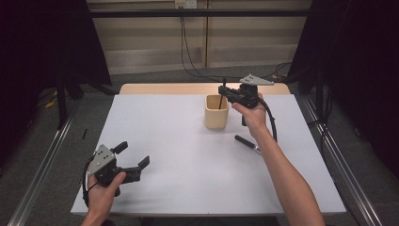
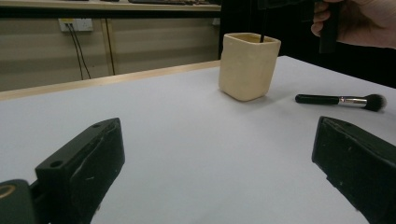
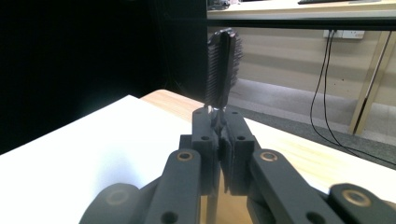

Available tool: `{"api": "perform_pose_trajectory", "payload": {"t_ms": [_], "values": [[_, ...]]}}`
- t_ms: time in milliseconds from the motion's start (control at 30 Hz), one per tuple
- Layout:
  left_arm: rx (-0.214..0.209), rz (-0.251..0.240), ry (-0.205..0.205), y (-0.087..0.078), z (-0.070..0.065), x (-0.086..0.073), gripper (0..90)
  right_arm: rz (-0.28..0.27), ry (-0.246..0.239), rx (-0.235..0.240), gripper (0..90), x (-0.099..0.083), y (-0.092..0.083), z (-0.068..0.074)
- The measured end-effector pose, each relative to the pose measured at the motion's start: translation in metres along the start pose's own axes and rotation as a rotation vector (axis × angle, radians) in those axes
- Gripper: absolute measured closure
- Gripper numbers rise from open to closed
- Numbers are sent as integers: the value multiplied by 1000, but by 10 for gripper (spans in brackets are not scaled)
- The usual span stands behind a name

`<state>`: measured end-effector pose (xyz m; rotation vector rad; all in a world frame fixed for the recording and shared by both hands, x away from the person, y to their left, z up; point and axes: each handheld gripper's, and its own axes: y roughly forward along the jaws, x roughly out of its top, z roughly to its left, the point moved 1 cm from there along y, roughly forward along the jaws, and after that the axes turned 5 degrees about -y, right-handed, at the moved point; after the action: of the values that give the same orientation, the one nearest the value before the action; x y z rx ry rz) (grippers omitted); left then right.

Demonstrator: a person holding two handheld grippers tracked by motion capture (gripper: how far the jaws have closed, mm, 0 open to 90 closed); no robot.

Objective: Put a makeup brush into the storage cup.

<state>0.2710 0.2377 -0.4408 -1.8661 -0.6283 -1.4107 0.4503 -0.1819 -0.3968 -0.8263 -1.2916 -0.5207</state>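
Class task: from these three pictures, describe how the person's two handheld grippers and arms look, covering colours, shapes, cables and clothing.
Both the left gripper and the right gripper are black, each with two blocky jaws, topped by a grey three-cornered plate dotted with small holes. A black cable trails from the right one. Brass-coloured pivot rings mark its linkage. The forearms are bare, with no sleeves visible.

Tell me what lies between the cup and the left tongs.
Nothing: in the left gripper view, bare white table runs from the open left tongs to the beige cup. The makeup brush lies off to one side.
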Motion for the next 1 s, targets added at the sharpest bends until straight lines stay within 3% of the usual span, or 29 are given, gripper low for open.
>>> {"api": "perform_pose_trajectory", "payload": {"t_ms": [567, 767, 1000], "values": [[1, 1, -6, 0, 1, 0, 25, 38, 30, 4, 835, -14, 5, -3], [1, 1, -7, 0, 1, 0, 25, 57, 41, -4, 718, -18, 6, -4], [-1, 4, -2, 0, 1, 0, 25, 61, 66, -25, 491, -22, 3, -6]]}}
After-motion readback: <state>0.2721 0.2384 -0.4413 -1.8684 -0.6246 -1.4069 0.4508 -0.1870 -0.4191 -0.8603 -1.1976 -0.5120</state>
